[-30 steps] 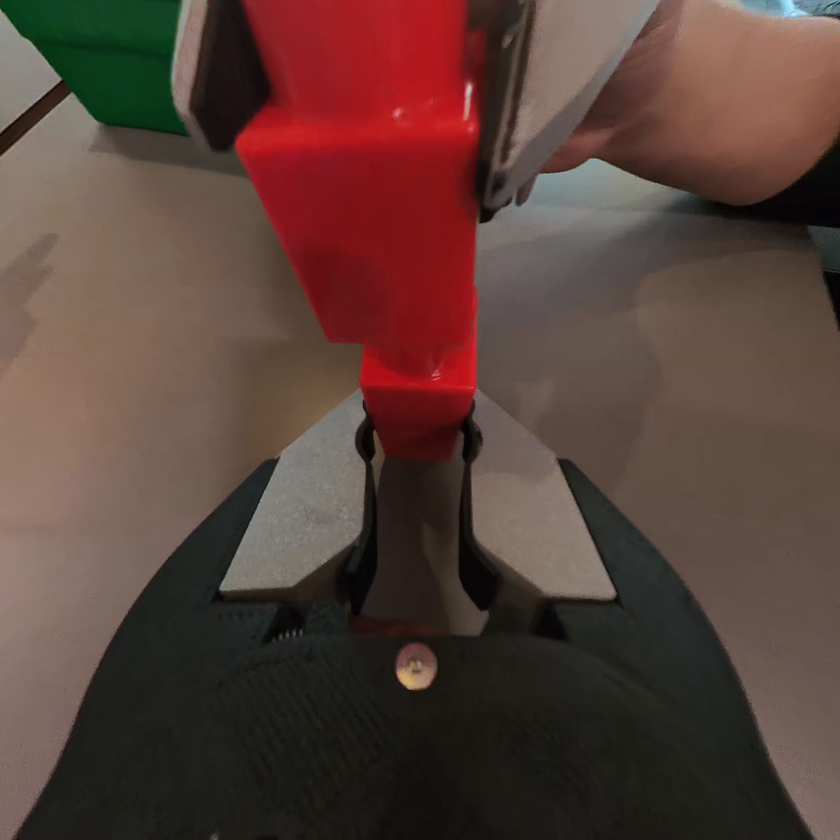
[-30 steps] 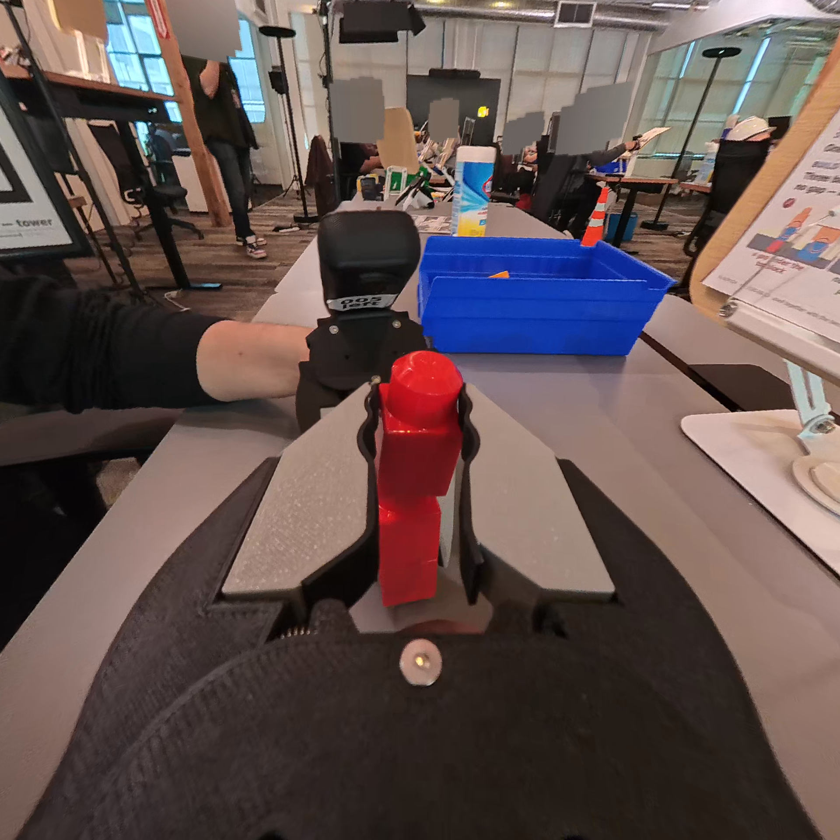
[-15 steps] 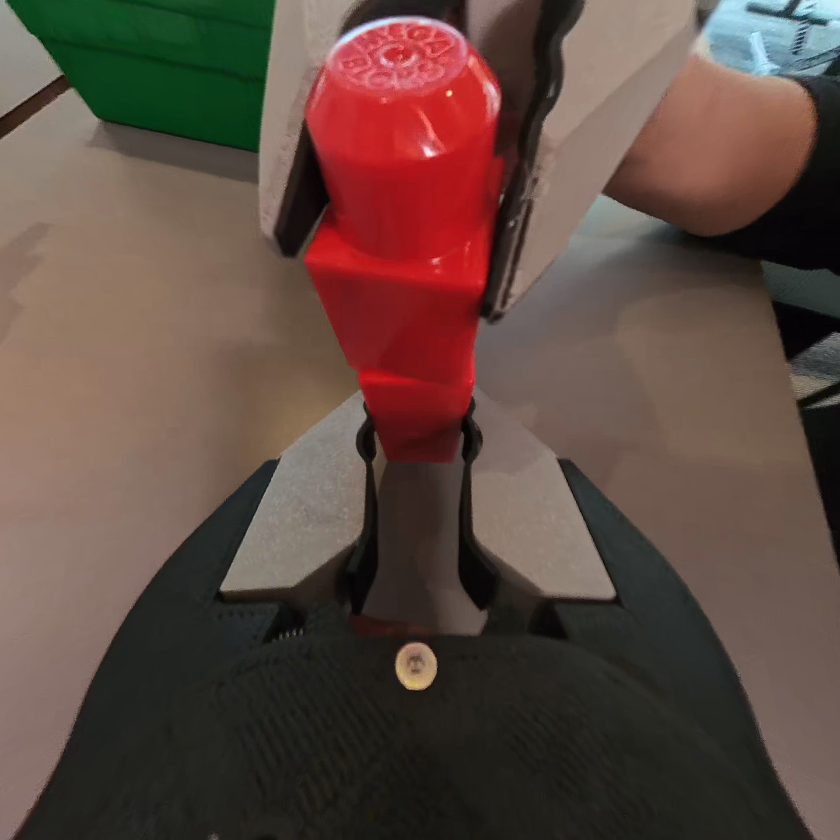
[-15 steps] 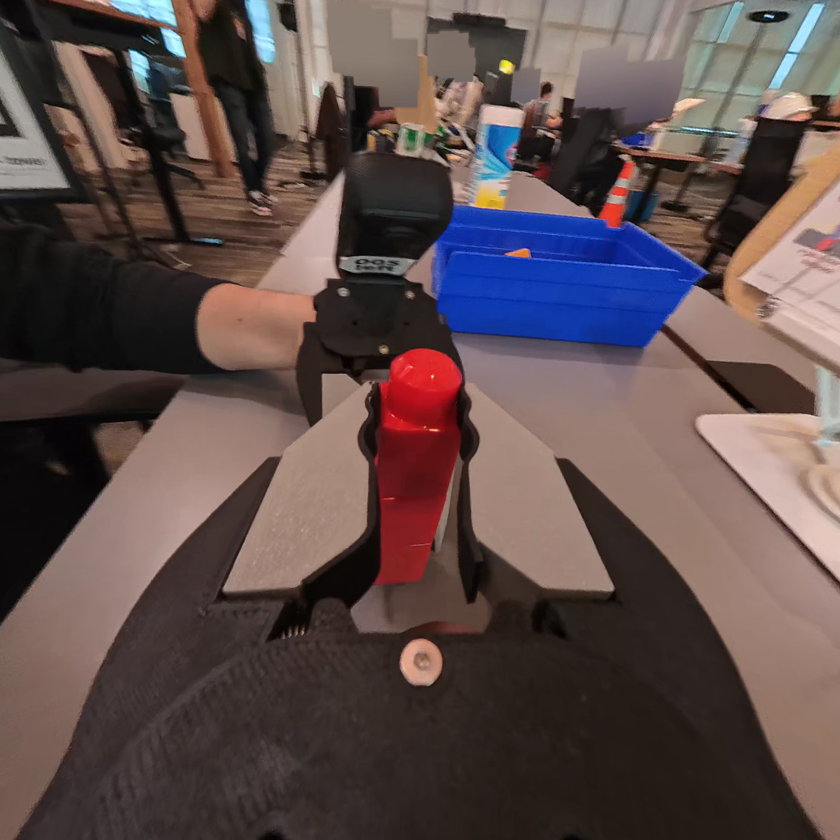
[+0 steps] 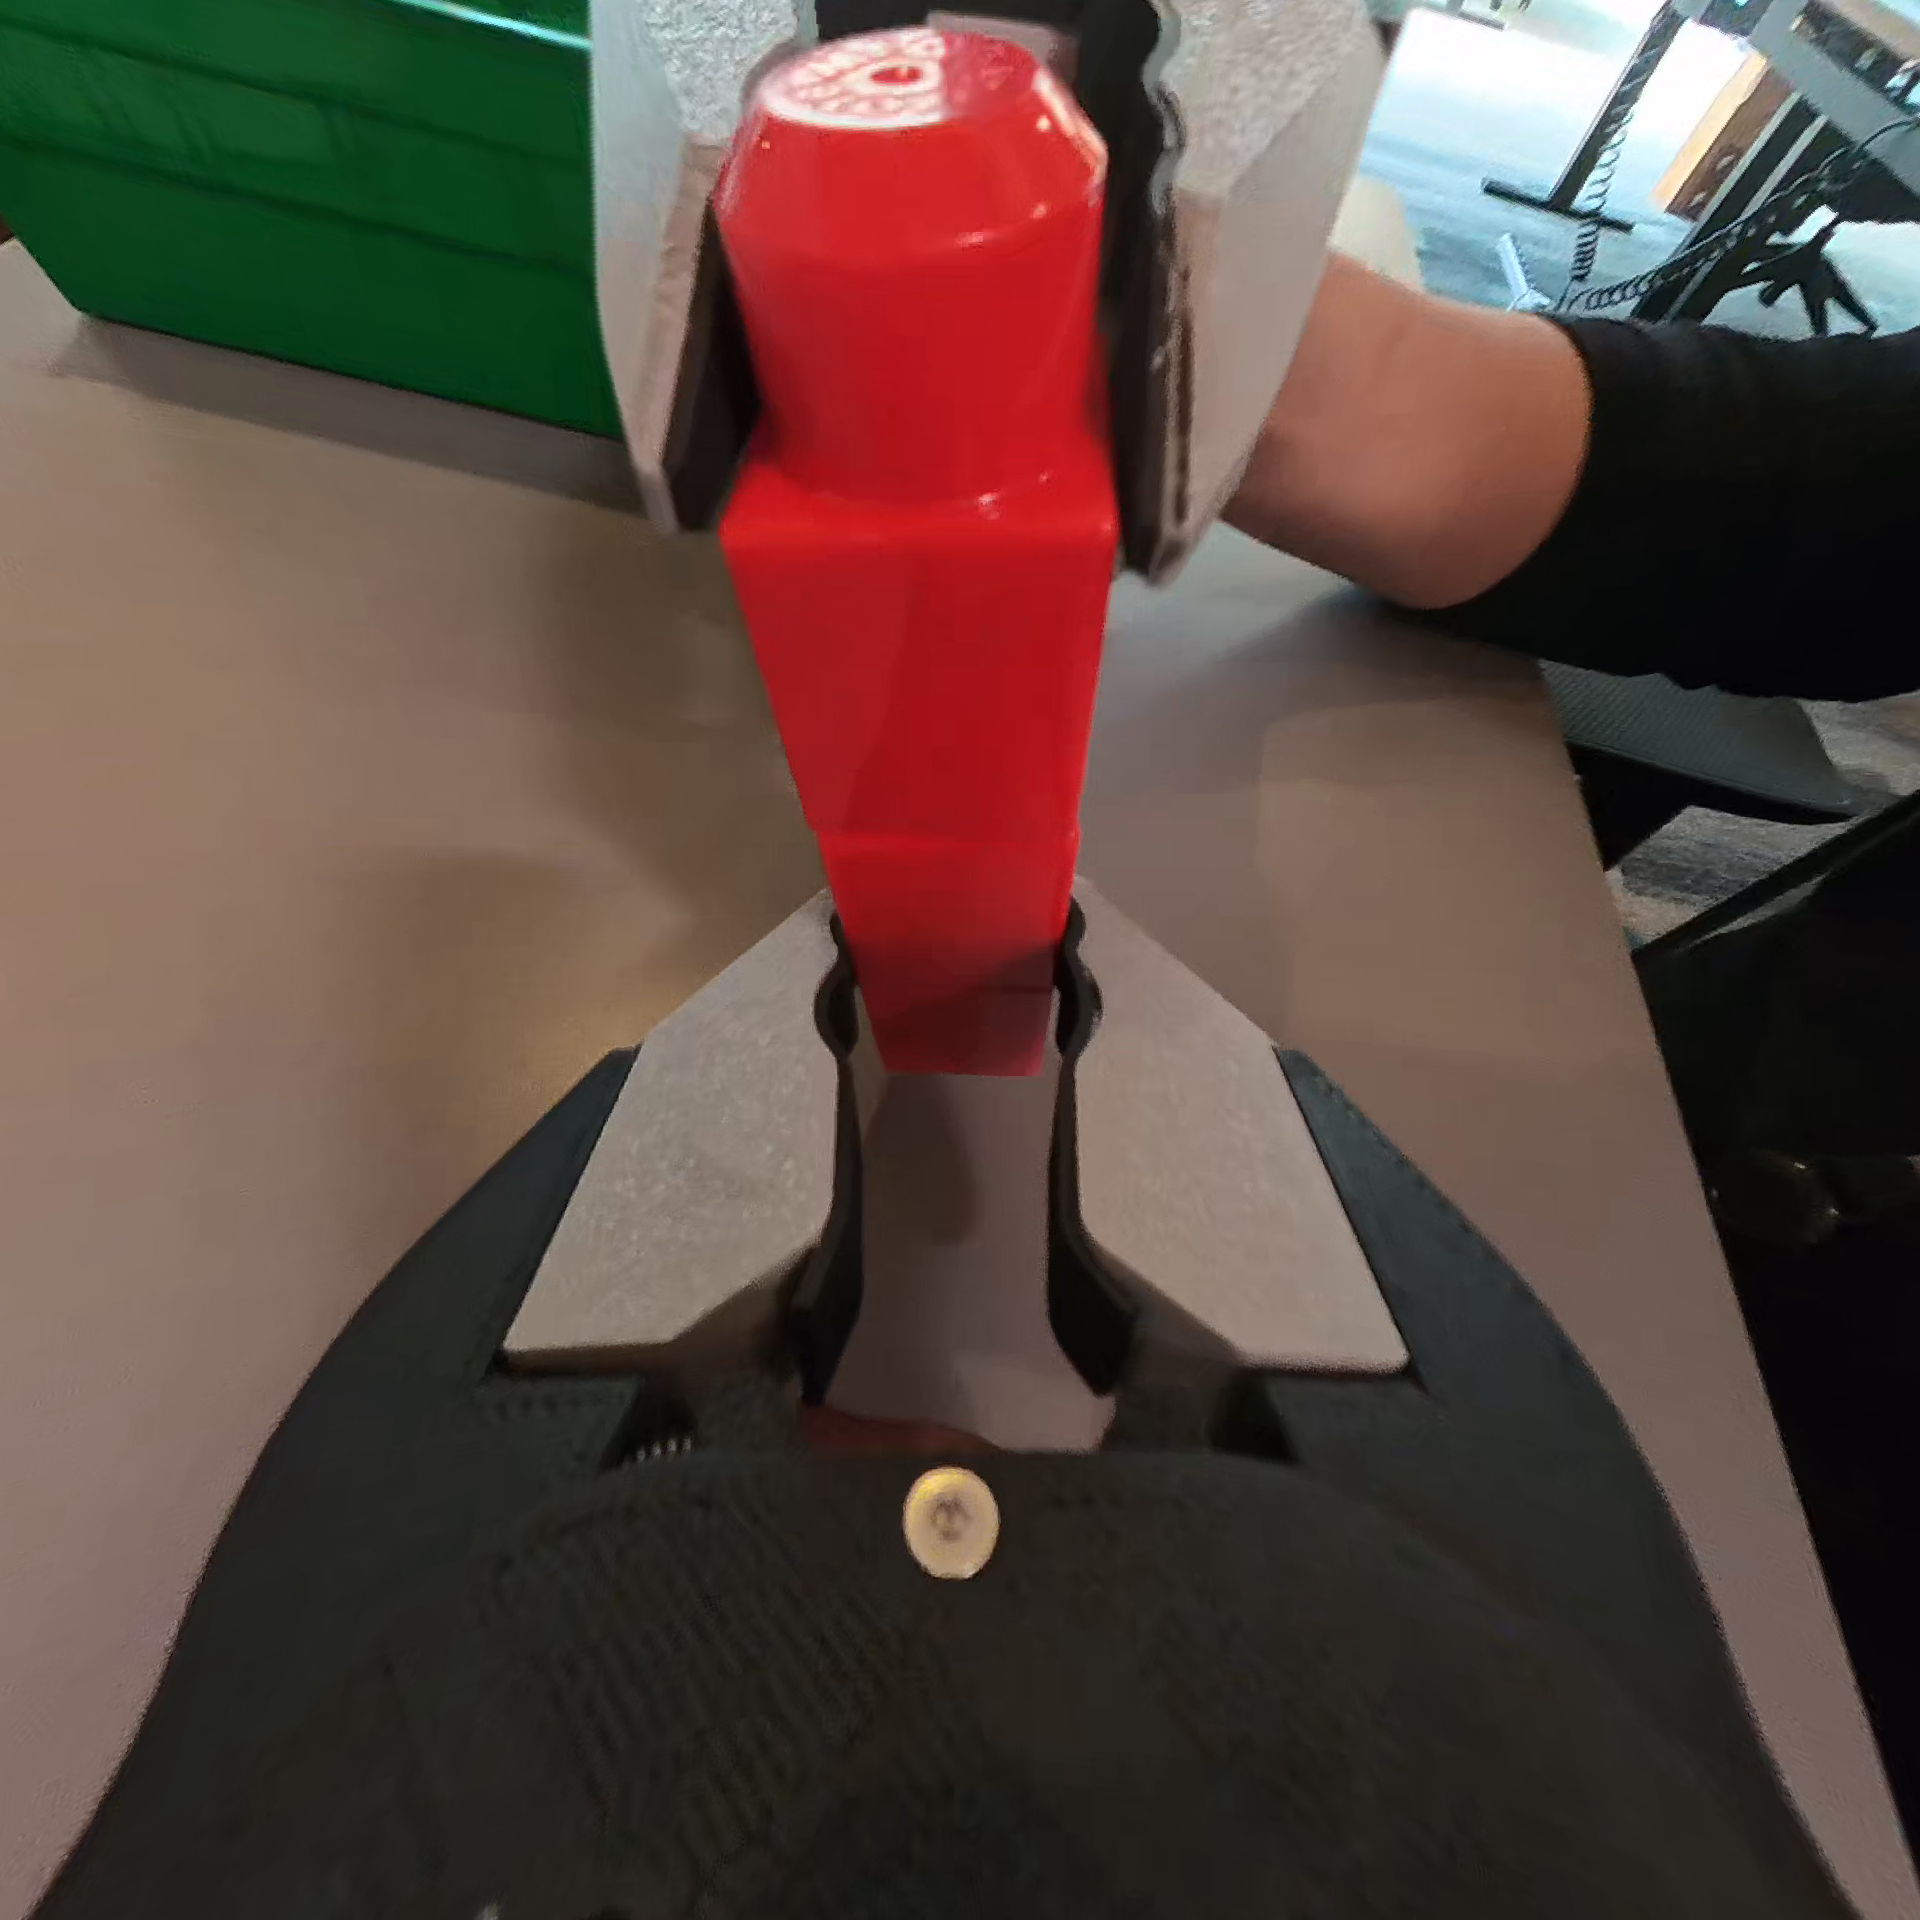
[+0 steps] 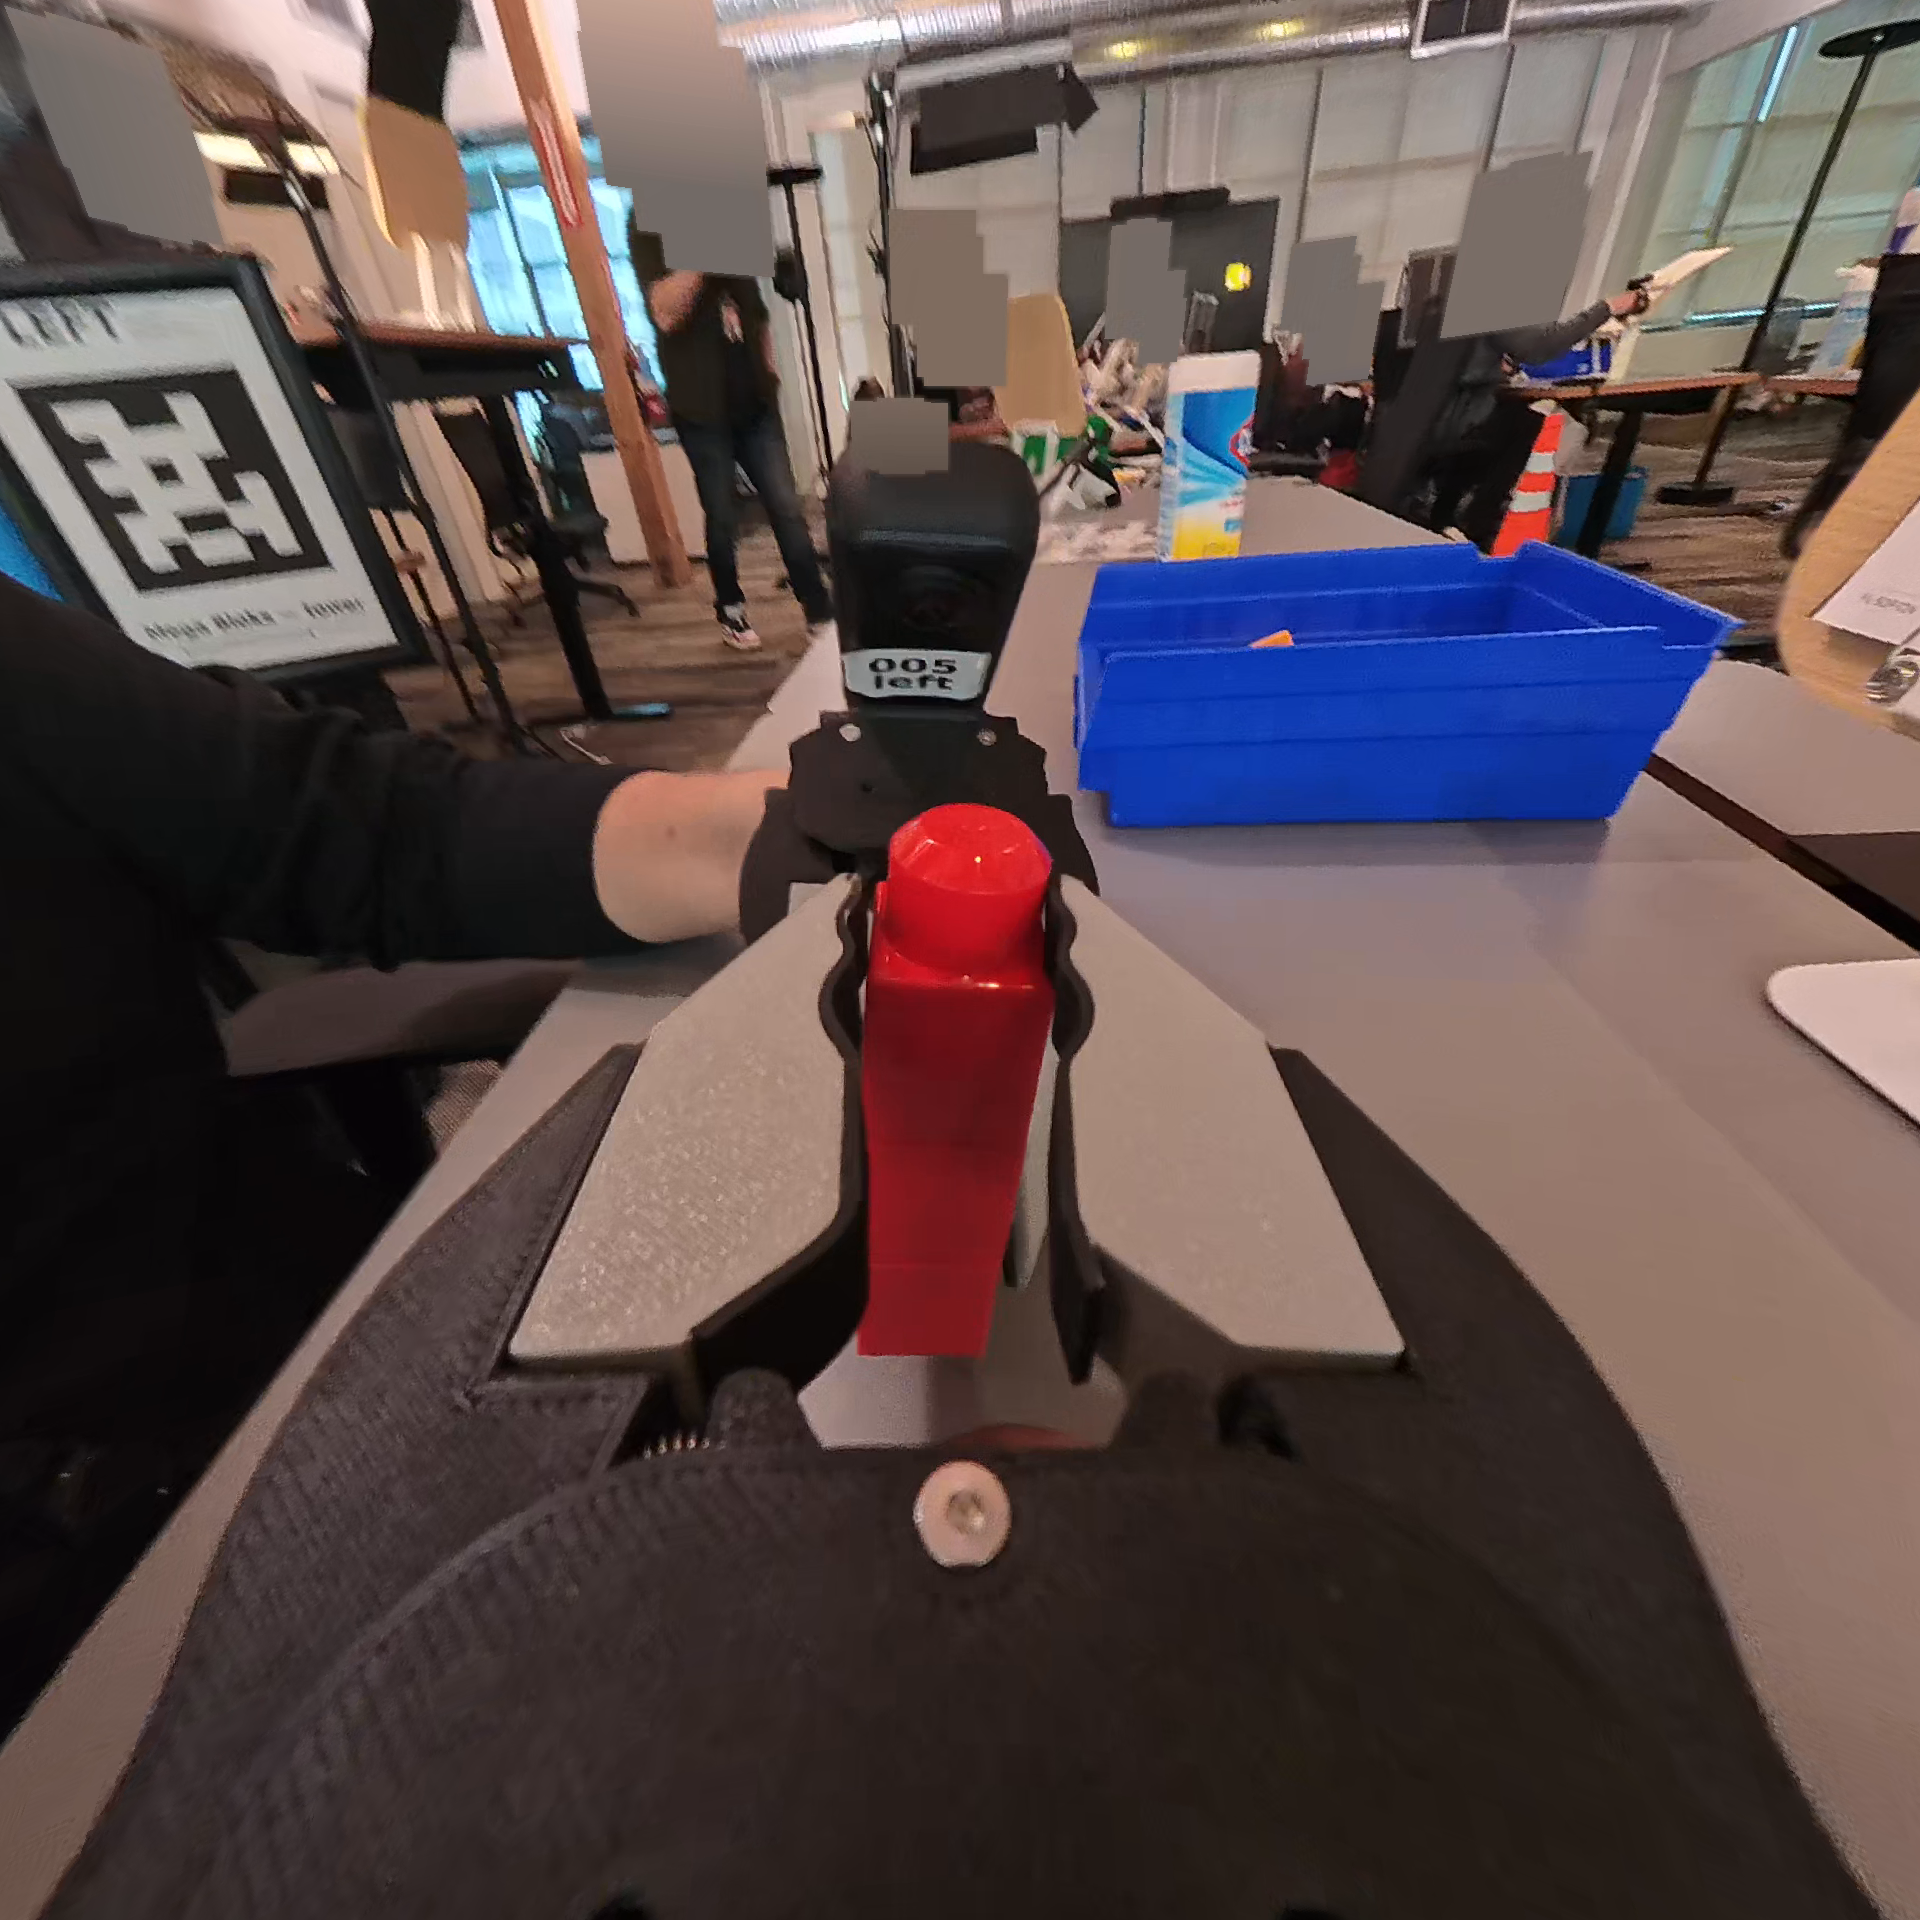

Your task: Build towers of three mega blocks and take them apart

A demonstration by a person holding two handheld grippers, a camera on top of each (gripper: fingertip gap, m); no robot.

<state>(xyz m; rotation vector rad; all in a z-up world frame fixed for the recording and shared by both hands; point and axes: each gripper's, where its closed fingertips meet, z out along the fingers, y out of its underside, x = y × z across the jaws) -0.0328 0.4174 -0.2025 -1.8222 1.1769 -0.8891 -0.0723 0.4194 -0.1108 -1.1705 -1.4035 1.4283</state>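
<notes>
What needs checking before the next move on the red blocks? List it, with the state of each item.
1. Left tongs clamp the lower red block: ok, both pads press its sides.
2. Right tongs clamp the upper red block: ok, pads on both sides.
3. The two blocks sit flush: ok, one thin seam with no gap showing.
4. Third block for the tower: not ok, only two are joined.
5. Stack clear of the table: ok, held in the air.
6. Spare blocks in the blue bin: cannot tell, only a small orange piece shows.
</notes>
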